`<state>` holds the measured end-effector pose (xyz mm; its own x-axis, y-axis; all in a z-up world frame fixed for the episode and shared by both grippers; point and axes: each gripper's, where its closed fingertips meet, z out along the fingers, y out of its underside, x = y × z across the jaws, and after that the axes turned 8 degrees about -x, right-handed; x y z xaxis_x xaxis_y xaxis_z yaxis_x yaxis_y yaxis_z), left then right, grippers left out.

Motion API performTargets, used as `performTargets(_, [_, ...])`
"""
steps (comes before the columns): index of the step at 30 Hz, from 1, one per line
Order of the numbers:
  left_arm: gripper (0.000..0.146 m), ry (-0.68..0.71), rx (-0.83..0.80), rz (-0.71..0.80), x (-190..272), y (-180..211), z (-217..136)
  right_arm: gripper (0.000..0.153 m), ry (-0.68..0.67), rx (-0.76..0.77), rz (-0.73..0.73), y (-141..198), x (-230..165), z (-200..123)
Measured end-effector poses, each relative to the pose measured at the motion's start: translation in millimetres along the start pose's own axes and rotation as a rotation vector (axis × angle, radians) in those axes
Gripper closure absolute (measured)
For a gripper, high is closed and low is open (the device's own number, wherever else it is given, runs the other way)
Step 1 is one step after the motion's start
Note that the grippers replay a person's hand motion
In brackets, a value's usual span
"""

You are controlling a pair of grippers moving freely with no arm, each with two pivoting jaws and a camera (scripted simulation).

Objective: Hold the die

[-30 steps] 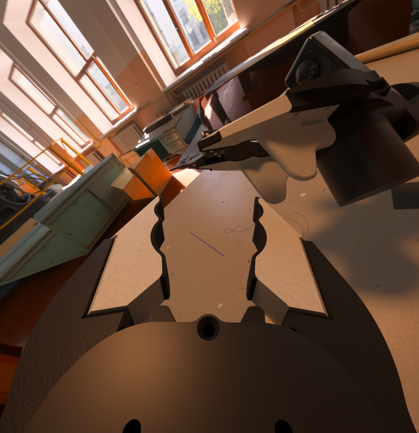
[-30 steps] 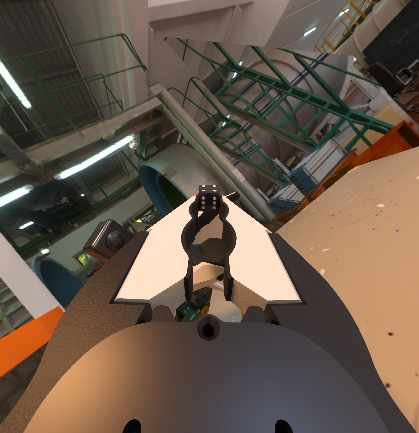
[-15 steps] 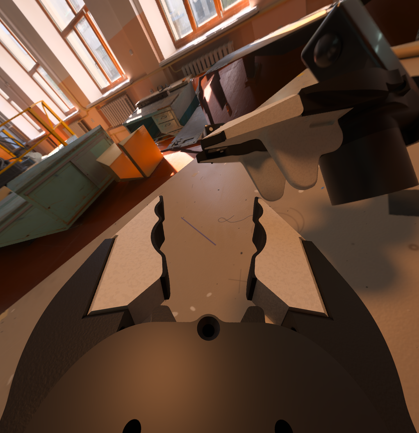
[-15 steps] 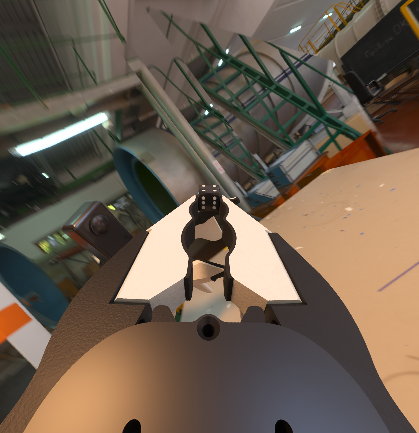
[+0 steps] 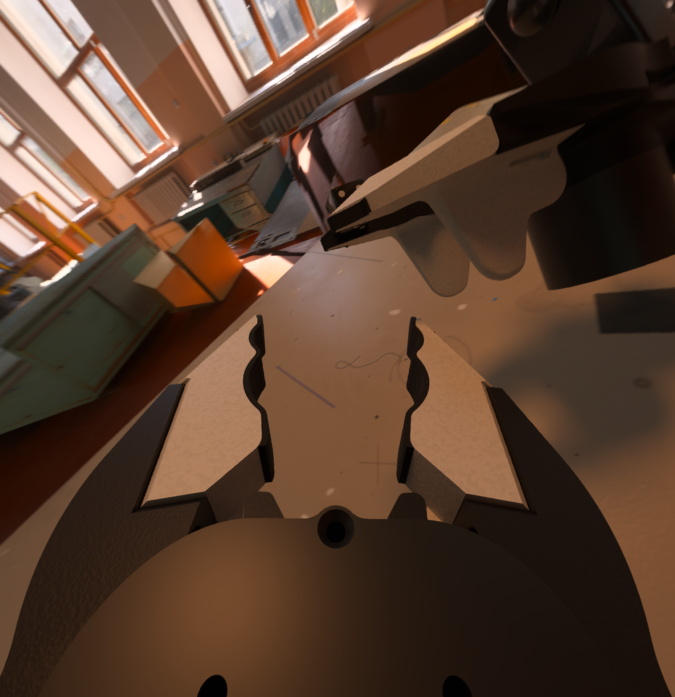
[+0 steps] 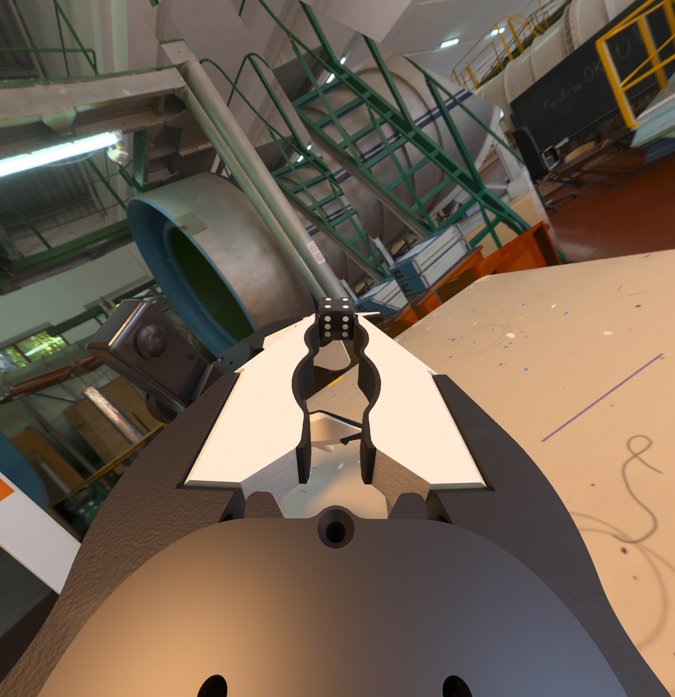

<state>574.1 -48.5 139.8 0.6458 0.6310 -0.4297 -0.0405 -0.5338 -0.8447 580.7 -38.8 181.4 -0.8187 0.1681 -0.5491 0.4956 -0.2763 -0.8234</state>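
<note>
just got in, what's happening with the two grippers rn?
The right gripper is shut on a small black die with white pips, pinched at its very fingertips and held up off the beige speckled tabletop. The left gripper is open with nothing between its fingers, low over the same table, pointing toward the right one. The die also peeks out at the right gripper's tips in the left wrist view.

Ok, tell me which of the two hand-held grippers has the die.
The right hand-held gripper: its fingertips are shut on the black die, above the table. The left hand-held gripper is open, with nothing between its fingers.
</note>
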Motion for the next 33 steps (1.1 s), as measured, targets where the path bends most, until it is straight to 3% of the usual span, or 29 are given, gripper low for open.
performTargets(2, [0.07,0.041,0.017,-0.012,4.9,-5.6,0.6,0.136,0.002,0.021,-0.009,-2.4,-2.3,-6.3])
performTargets(6, [0.069,0.026,-0.01,0.128,10.8,-11.6,7.5,0.136,-0.081,0.126,0.148,-3.6,1.4,-22.2])
performTargets(11, [0.069,0.046,0.007,0.177,22.2,-16.1,14.6,0.136,-0.071,0.169,0.196,-1.8,3.3,-37.3])
performTargets(17, [0.07,0.171,0.06,0.067,38.4,-19.9,18.9,0.136,0.006,0.154,0.157,2.4,3.9,-50.1])
performTargets(24, [0.07,0.097,0.038,0.197,41.1,-24.0,24.7,0.136,-0.073,0.222,0.248,1.6,3.3,-57.3])
performTargets(31, [0.07,0.187,-0.022,0.014,45.1,-17.7,26.4,0.136,-0.071,0.227,0.309,7.7,14.3,-53.2])
performTargets(33, [0.07,0.158,-0.065,0.054,42.7,-10.4,29.8,0.136,-0.069,0.222,0.331,11.3,19.1,-51.2])
